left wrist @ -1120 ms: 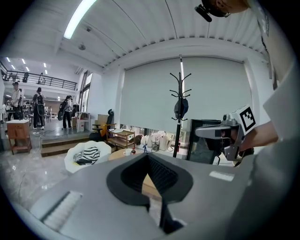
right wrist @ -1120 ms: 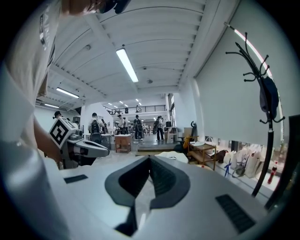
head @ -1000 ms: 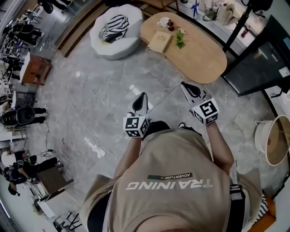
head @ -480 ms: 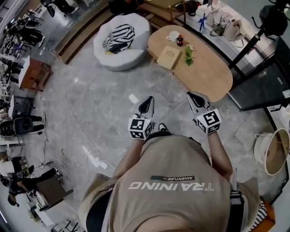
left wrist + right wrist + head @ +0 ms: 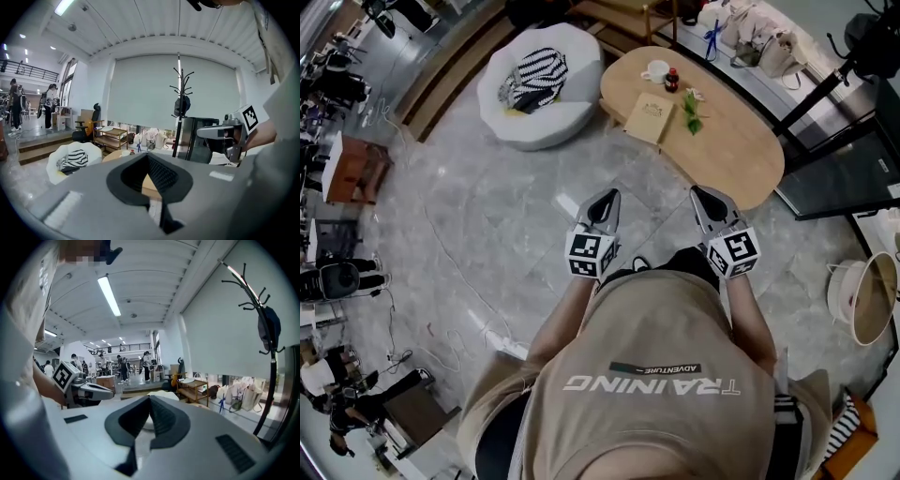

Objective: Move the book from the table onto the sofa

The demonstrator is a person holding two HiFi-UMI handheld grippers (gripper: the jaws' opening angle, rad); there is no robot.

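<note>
A tan book [image 5: 649, 118] lies on the oval wooden table [image 5: 741, 150] at the top of the head view, next to a sprig of green leaves. The white sofa [image 5: 539, 89] stands left of the table with a striped cloth on it. My left gripper [image 5: 607, 199] and right gripper [image 5: 701, 196] are held side by side in front of the person, pointing toward the table, both well short of it. Both are shut with nothing between the jaws. In the left gripper view the sofa [image 5: 72, 159] shows at lower left and the book [image 5: 150, 183] peeks through the jaw gap.
A white cup [image 5: 656, 71] and a small dark bottle [image 5: 672, 80] stand on the table beyond the book. A black coat stand [image 5: 834, 80] and dark cabinet [image 5: 853, 173] are right of the table. Bags line the far wall. A cable and power strip [image 5: 511, 347] lie on the marble floor at left.
The person has walked toward the table, carrying both grippers forward with them. The table and sofa now sit nearer the grippers. Both stay shut.
</note>
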